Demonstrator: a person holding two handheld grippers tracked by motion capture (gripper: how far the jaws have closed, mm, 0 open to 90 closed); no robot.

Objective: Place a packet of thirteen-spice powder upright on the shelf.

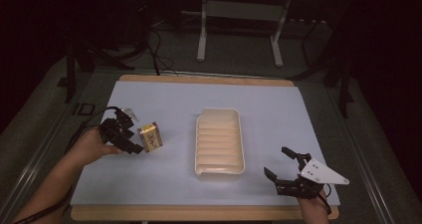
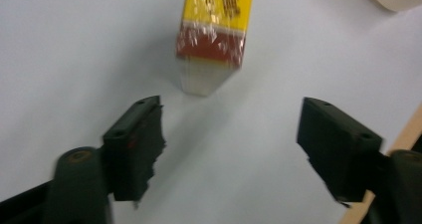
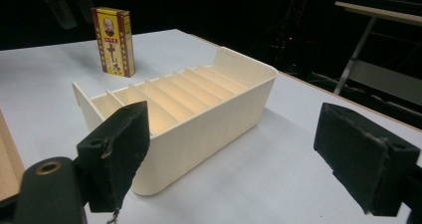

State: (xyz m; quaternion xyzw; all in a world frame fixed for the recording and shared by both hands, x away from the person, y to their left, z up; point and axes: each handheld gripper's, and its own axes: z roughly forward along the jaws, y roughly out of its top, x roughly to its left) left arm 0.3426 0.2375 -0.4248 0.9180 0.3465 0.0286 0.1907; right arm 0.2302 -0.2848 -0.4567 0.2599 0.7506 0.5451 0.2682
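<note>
Box [image 2: 215, 32] top is cut off, blurred; left tongs [image 2: 231, 157] seemingly clear of it.

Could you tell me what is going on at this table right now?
A person works with a hand-held gripper in each hand. The left hand-held gripper is right beside a small yellow box standing upright on the pale blue mat; its jaws are open and not yet gripping the box. The right hand-held gripper waits open near the front right corner. A cream tray with dividers sits in the middle, with nothing in its slots.
</note>
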